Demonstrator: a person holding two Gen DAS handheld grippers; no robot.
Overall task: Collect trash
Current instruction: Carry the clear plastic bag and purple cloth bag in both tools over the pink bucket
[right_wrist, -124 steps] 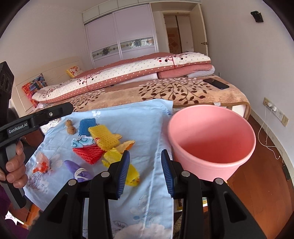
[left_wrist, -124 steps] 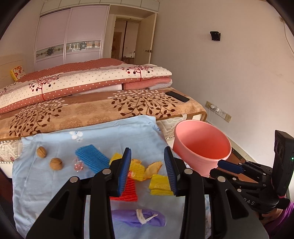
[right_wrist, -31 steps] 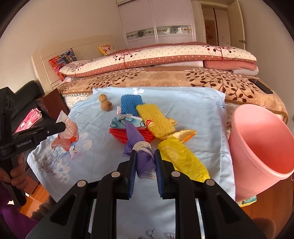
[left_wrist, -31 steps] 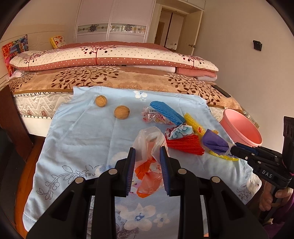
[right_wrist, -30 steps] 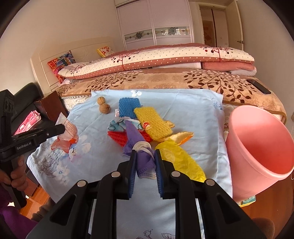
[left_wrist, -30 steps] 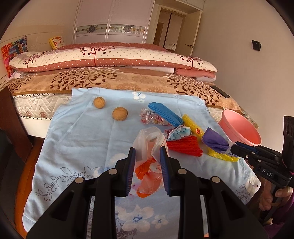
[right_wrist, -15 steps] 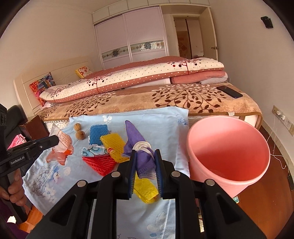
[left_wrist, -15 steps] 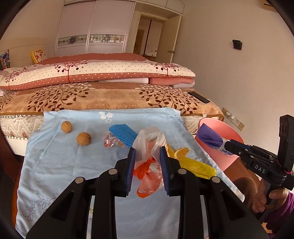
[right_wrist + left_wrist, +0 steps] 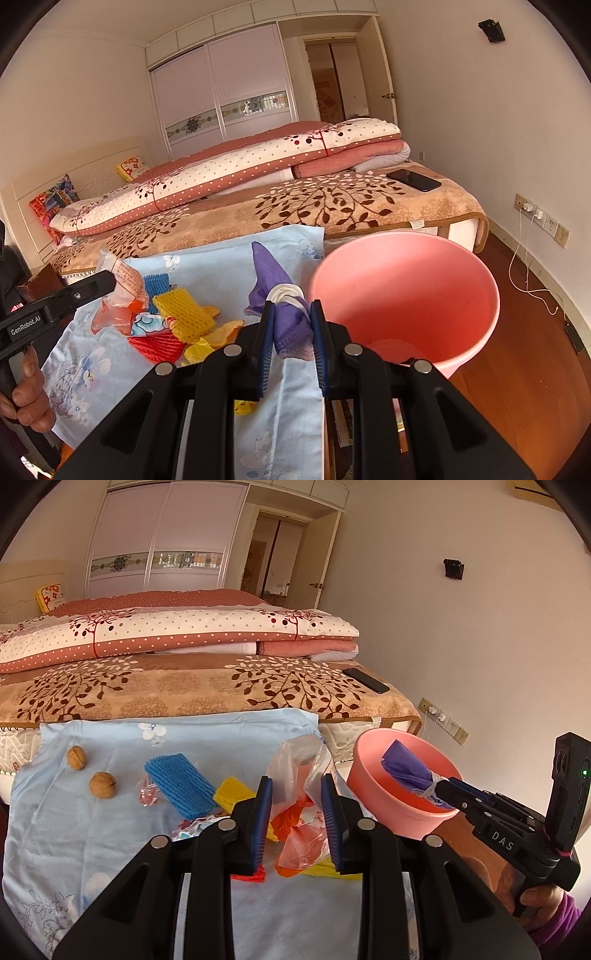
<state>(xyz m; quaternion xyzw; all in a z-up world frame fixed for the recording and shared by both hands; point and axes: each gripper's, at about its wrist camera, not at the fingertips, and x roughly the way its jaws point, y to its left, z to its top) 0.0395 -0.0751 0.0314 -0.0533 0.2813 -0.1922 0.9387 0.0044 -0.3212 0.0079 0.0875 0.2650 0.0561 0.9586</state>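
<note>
My left gripper (image 9: 295, 805) is shut on a clear and orange plastic bag (image 9: 303, 812), held above the light blue cloth (image 9: 110, 834). My right gripper (image 9: 291, 332) is shut on a purple cloth bundle tied with white (image 9: 284, 306). In the left wrist view the purple bundle (image 9: 406, 768) hangs over the mouth of the pink bucket (image 9: 373, 775). The bucket (image 9: 424, 266) stands beside the cloth's right edge. On the cloth lie blue foam netting (image 9: 177, 784), yellow netting (image 9: 183, 314), red netting (image 9: 159, 345), a yellow wrapper and a small clear wrapper (image 9: 147, 794).
Two walnuts (image 9: 101, 784) lie at the cloth's left. Behind is a bed with folded quilts (image 9: 166, 635) and a black phone (image 9: 365, 679). Wall sockets with a white cable (image 9: 532, 214) are at the right, above the wooden floor.
Both grippers have swung right toward the bucket. The purple bundle has moved from beside the bucket's rim to over its mouth. The plastic bag stays gripped.
</note>
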